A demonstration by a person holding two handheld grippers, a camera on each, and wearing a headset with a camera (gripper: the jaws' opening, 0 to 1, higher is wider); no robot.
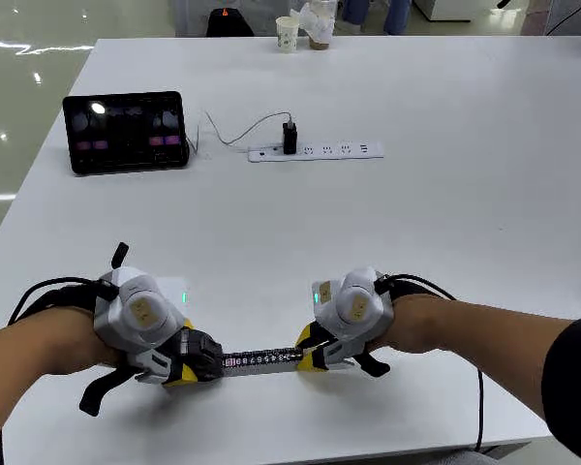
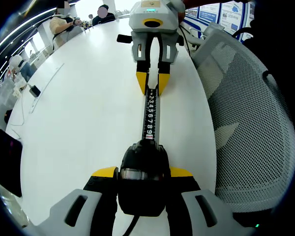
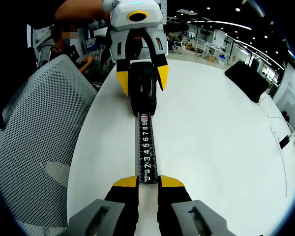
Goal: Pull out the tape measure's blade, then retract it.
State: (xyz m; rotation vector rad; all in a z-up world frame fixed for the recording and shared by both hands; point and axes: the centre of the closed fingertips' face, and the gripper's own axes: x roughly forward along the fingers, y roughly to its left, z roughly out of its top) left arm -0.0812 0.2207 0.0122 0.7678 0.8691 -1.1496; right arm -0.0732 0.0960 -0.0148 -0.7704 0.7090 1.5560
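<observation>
1. Head view: near the front edge of the tabletop [image 1: 387, 252], my left gripper [image 1: 188, 355] is clamped on the black tape measure case [image 1: 205, 356]. My right gripper [image 1: 308, 354] nips the free end of the blade [image 1: 261, 359] (the contact is too small to make out here).
2. Left gripper view: my jaws squeeze the case and cover its sides. The blade runs ahead to the other gripper's yellow tips.
3. Right gripper view: my jaws are closed on the blade end, with the hook hidden between them. A mesh chair [image 3: 39, 128] sits past the tabletop's edge.

The table [image 1: 416, 223] lies open ahead up to the tablet [image 1: 126, 131] and power strip [image 1: 315, 151]; the blade [image 1: 261, 359] bars the near edge, mesh chair [image 2: 250, 123] behind.
</observation>
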